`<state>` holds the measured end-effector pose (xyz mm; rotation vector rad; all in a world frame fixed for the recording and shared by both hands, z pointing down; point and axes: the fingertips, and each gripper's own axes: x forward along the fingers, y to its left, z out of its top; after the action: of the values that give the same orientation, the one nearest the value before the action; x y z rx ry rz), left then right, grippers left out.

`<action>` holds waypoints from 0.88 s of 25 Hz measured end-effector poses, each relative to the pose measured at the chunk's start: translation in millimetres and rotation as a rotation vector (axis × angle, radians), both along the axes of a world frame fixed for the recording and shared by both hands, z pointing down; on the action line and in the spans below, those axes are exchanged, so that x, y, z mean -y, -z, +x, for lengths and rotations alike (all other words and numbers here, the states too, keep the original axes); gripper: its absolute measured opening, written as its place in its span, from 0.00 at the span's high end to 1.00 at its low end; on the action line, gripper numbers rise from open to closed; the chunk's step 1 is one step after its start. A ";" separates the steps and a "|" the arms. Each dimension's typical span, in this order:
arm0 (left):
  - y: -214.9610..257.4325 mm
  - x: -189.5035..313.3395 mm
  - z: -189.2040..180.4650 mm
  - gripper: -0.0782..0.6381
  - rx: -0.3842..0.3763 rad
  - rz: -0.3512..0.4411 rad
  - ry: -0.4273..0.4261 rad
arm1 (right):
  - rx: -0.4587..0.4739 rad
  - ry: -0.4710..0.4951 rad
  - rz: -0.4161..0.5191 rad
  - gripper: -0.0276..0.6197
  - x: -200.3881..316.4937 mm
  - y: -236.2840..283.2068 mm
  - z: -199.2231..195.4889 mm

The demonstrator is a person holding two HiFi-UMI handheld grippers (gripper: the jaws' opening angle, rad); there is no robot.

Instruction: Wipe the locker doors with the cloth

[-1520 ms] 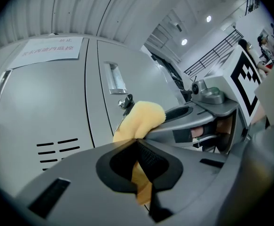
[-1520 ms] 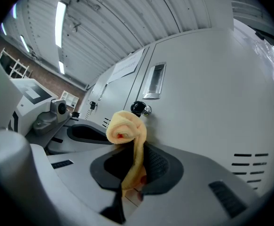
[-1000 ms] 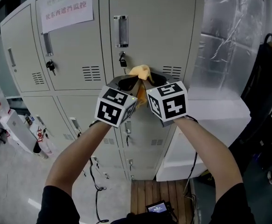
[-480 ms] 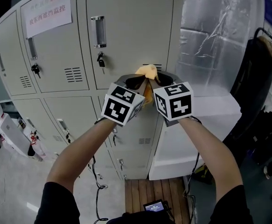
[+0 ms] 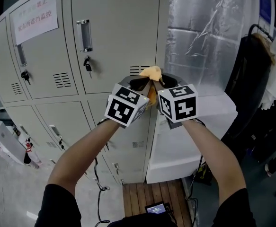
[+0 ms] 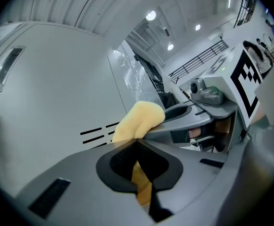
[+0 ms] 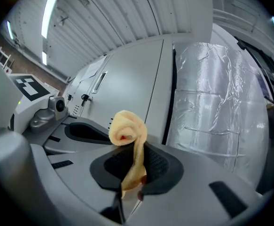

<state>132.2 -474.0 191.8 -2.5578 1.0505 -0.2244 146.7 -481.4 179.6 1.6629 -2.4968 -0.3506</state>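
Observation:
A bunched yellow cloth (image 5: pixel 151 75) is held between both grippers in front of the grey locker door (image 5: pixel 114 32). My left gripper (image 5: pixel 138 84) is shut on the cloth (image 6: pixel 139 121), which bulges out past its tip close to the door's vent slots (image 6: pixel 98 134). My right gripper (image 5: pixel 159 83) is shut on the same cloth (image 7: pixel 129 135), pinched as a strip with a rolled end above the jaws. The two grippers sit side by side, tips nearly touching, at the right-hand edge of the upper door, near its vent slots (image 5: pixel 140 70).
The locker bank (image 5: pixel 48 79) has handles (image 5: pixel 84 35), keys in locks (image 5: pixel 87 65) and a paper notice (image 5: pixel 30 15). A foil-wrapped panel (image 5: pixel 209 37) stands right of it above a white ledge (image 5: pixel 204 122). Dark clothing (image 5: pixel 251 74) hangs at far right. A wooden pallet (image 5: pixel 152 195) lies below.
The view has swung right, so the lockers slid left in the picture. Both grippers stay together, still shut on the cloth, now at the right edge of the locker door.

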 end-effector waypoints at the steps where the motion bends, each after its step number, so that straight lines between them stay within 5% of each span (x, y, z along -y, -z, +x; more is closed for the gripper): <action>1: 0.1 0.1 1.8 0.87 0.000 0.001 -0.002 | -0.001 -0.002 0.000 0.85 0.1 -0.1 1.9; 15: 0.1 -16.5 -10.3 0.87 0.088 0.084 -0.006 | 0.003 -0.006 0.014 0.85 -13.3 4.4 -12.2; 22: -3.1 -52.5 -69.4 0.87 -0.004 0.115 0.027 | 0.083 0.100 0.054 0.85 -44.4 3.6 -71.6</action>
<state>62.9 -421.4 195.0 -2.4435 1.0681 -0.1612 75.1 -437.0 176.0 1.6072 -2.6610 -0.3698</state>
